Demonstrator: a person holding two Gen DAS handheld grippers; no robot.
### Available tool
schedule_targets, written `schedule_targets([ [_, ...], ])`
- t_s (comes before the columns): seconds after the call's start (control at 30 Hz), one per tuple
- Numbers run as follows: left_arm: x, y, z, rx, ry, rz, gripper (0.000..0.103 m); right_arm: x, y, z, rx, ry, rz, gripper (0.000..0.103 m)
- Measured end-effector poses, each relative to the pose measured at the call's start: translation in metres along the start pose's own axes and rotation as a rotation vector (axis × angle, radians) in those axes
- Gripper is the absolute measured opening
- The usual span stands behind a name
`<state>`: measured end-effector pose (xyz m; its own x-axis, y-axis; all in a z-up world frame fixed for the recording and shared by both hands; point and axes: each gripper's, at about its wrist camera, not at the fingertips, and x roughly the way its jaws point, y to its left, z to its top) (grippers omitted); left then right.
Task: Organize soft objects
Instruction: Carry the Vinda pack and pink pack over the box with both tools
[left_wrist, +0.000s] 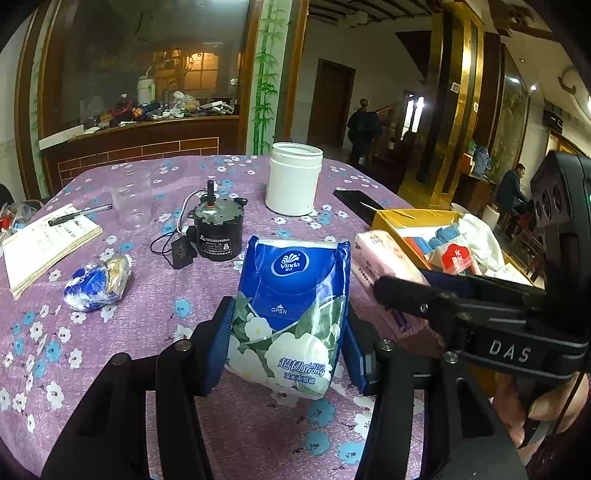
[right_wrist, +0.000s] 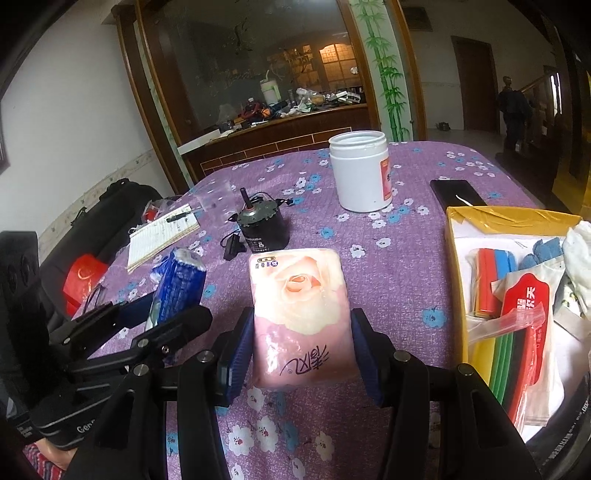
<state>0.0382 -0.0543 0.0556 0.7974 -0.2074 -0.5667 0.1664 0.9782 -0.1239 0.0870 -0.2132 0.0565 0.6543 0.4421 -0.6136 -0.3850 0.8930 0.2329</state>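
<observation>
My left gripper (left_wrist: 286, 339) is shut on a blue Vinda tissue pack (left_wrist: 291, 295) and holds it above the purple flowered tablecloth (left_wrist: 129, 350). My right gripper (right_wrist: 301, 349) is shut on a pink rose-print tissue pack (right_wrist: 301, 314), also held above the cloth. The pink pack (left_wrist: 384, 273) and the right gripper (left_wrist: 443, 299) show at the right of the left wrist view. The blue pack (right_wrist: 177, 288) and the left gripper (right_wrist: 147, 325) show at the left of the right wrist view. A crumpled blue packet (left_wrist: 96, 282) lies on the cloth at the left.
A yellow cardboard box (right_wrist: 452, 258) holding cloths and packets stands at the right. A white jar (left_wrist: 293, 179), a small black motor (left_wrist: 216, 229), a notebook with pen (left_wrist: 40, 240), a clear plastic cup (left_wrist: 131, 199) and a black phone (right_wrist: 456, 192) sit on the table.
</observation>
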Motion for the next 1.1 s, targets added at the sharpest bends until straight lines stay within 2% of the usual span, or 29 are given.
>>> schedule_targets([
  [0.37,0.0,-0.006,-0.002,0.018,-0.007,0.007,0.051,-0.004,-0.006,0.004,0.028,-0.018,-0.01,0.052],
  [0.5,-0.001,-0.008,0.001,0.001,0.001,-0.016,0.051,-0.007,-0.009,0.006,0.04,-0.03,-0.014,0.052],
  [0.73,-0.007,-0.034,0.012,0.038,0.019,-0.063,0.051,-0.022,-0.03,0.014,0.116,-0.08,-0.028,0.052],
  [0.93,0.001,-0.08,0.03,0.079,0.035,-0.145,0.051,-0.053,-0.077,0.024,0.268,-0.163,-0.105,0.052],
  [1.1,0.02,-0.131,0.036,0.111,0.08,-0.235,0.051,-0.073,-0.112,0.028,0.361,-0.204,-0.241,0.052],
])
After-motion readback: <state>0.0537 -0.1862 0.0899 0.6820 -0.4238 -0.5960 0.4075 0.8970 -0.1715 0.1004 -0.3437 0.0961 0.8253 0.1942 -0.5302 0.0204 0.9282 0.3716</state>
